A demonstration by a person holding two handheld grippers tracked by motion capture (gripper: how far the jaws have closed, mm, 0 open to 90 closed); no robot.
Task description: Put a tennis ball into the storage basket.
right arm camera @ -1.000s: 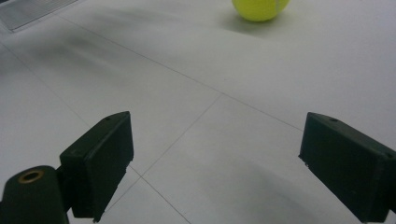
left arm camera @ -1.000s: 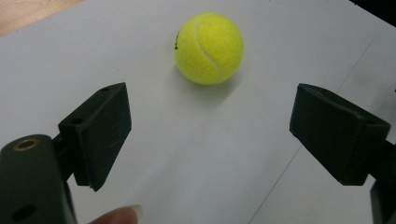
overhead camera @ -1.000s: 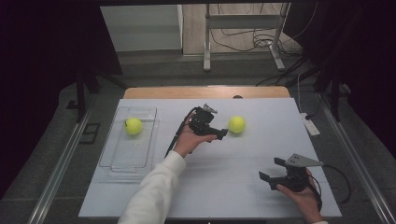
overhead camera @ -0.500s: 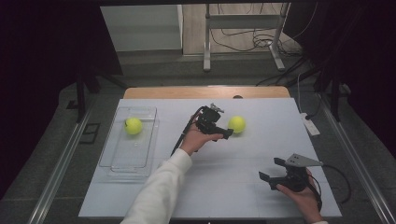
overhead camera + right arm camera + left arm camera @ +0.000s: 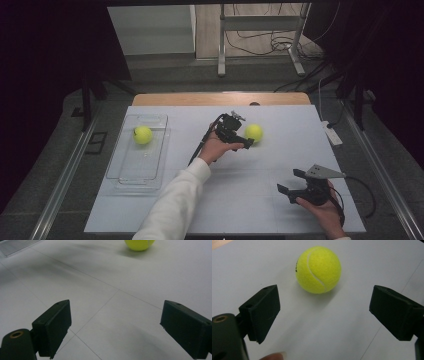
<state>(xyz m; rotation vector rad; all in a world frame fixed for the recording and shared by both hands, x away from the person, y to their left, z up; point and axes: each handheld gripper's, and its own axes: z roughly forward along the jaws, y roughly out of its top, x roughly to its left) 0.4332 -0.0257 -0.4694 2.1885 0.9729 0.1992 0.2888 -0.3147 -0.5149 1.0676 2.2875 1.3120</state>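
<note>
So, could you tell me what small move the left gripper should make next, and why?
Probably ease the left gripper forward until its open jaws straddle the tennis ball. The ball lies on the white table just beyond the jaw tips, centred between them, so closing now would likely miss it.

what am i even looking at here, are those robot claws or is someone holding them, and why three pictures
No robot here: a person holds a hand tool in each hand, each with two black jaws. The wide picture comes from a camera above the table; the other two come from small cameras riding on each tool, looking along its jaws.

The left gripper is open, its jaws wide apart, just short of a tennis ball lying on the white tabletop; its own camera shows that ball ahead of the jaws, not yet between them. The right gripper is open too and holds nothing, nearer the person. A second tennis ball sits in a clear tray on the left.
</note>
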